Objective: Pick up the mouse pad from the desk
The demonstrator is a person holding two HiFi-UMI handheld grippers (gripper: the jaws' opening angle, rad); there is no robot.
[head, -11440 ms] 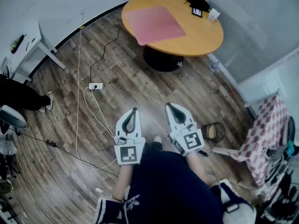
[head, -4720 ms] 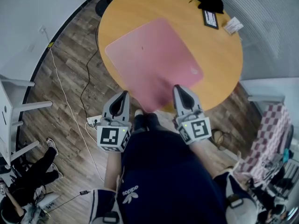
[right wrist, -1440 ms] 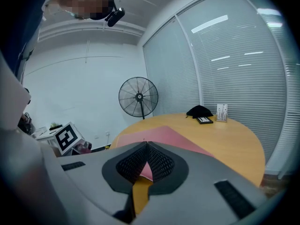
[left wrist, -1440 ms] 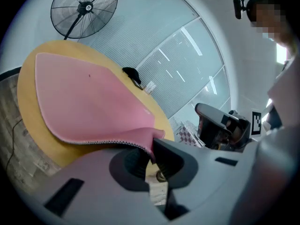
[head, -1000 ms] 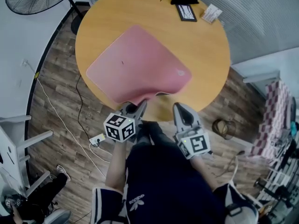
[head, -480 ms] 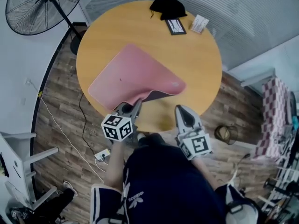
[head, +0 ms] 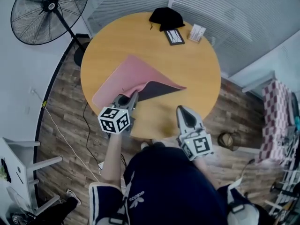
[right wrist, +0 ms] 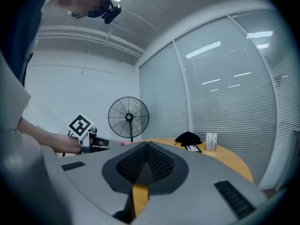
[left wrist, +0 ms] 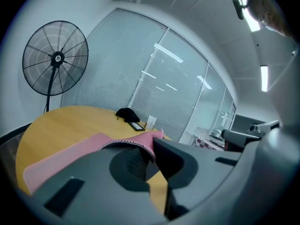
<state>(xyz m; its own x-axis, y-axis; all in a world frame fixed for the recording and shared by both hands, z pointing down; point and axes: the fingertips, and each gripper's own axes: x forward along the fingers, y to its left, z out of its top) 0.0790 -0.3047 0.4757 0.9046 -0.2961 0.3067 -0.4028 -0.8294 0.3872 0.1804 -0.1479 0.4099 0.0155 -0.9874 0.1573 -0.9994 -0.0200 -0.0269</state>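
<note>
Place: an office, as far as I can judge from my end, in what looks like a small meeting corner.
Walls: glass partitions (head: 234, 18) hung with slatted blinds from floor to ceiling (the plainest giveaway).
Ceiling: long strip lights (left wrist: 265, 78) set in flat white panels.
Furniture: a round wooden table (head: 197, 78), with a white furniture frame (head: 21, 172) at the edge.
Floor: wood-look planks (head: 61, 111).
Cooling: a black pedestal fan (head: 49, 13) standing by the plain white wall.
</note>
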